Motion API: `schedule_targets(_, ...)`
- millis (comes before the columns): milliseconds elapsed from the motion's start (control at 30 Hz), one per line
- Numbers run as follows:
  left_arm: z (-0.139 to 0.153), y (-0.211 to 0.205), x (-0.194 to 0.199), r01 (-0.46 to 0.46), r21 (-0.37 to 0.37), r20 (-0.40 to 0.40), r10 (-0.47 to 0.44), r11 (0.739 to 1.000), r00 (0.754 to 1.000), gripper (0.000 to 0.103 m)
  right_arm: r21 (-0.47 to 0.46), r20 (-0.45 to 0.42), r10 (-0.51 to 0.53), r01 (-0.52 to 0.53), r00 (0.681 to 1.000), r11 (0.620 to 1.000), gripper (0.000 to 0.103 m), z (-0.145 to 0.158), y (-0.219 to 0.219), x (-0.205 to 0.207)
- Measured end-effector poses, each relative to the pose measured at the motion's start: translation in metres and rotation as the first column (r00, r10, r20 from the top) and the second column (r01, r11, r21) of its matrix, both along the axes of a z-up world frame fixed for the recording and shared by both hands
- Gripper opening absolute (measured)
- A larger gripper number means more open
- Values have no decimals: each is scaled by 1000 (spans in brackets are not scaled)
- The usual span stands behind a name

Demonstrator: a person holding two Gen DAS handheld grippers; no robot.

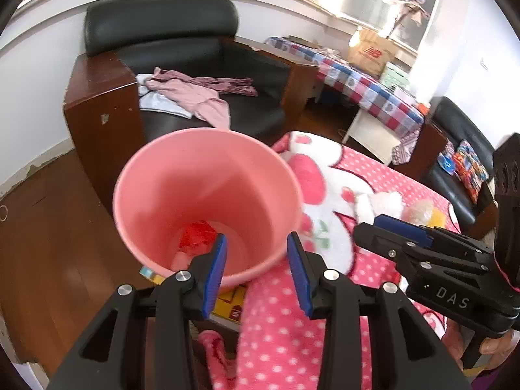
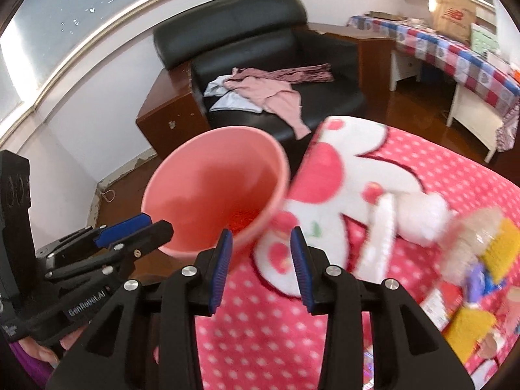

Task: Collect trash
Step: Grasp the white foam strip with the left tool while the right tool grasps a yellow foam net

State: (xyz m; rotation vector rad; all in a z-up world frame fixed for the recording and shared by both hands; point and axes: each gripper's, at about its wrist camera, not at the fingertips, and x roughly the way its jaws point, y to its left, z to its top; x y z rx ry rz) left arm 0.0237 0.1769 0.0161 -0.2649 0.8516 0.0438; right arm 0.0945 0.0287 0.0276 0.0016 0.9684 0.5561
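**Grippers over bin and blanket**

Left hand-held gripper (image 1: 256,253): jaws partly open, nothing between the blue pads. It hangs above the near rim of the bin (image 1: 208,201).

Right hand-held gripper (image 2: 261,253): jaws partly open, nothing held. It hangs above the blanket (image 2: 276,334), just right of the bin. Each gripper shows from the side in the other's view, the right one at the right edge of the left wrist view.

Bin: pink, round, upright, mouth open to both cameras. It stands at the left edge of the blanket. Red trash (image 1: 196,235) lies at its bottom, with a paler piece beside it.

Blanket: pink with white dots and a large white cartoon figure. It covers the surface below both grippers.

Trash still on the blanket, right of the grippers:
- white wad (image 2: 419,217), beyond the right gripper;
- white strip (image 2: 380,234), touching the wad;
- clear wrapper with yellow parts (image 2: 481,250), further right, blurred;
- more wrappers (image 2: 468,328) at the right edge, too blurred to identify.

Beyond the bin: black armchair (image 1: 195,52) with wooden sides, carrying pink clothes (image 1: 195,94). Further right: worktop (image 1: 364,87) under a checked cloth, with a cardboard box (image 1: 370,52) on it.
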Motion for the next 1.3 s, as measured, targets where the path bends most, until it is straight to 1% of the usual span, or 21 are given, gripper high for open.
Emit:
schedule_targets(233,0,-39,5,62,1,-12,-62,998,998,38,-9,22,-95,95,995,995,38,-1,-57,-13)
schedule_targets(300,-1,-49,8,78,-7,-18,-78,997,997,45,-10,24,-118,118,993,993,38,-2,-72,-16)
schedule_targets(433,-5,-66,19,101,-16,-32,-102,995,994,46,-28,38,-167,168,985,985,38,-6,-103,-19)
schedule_targets(633,-14,-96,42,150,-44,-66,-153,988,986,46,-24,27,-232,232,972,972,38,-13,-138,-16)
schedule_targets(767,-19,-119,57,182,-28,-70,-183,983,981,46,-20,21,-269,270,963,963,38,-17,-157,-13)
schedule_targets(867,-26,-134,69,203,-16,-89,-204,979,975,46,-16,20,-294,294,956,956,38,-19,-171,-12)
schedule_targets(1100,-52,-151,96,204,-1,-148,-201,979,968,46,-5,-6,-347,347,938,938,40,-27,-197,-2)
schedule_targets(1300,-68,-156,111,188,7,-175,-184,982,967,45,1,-20,-384,384,923,923,41,-33,-211,8)
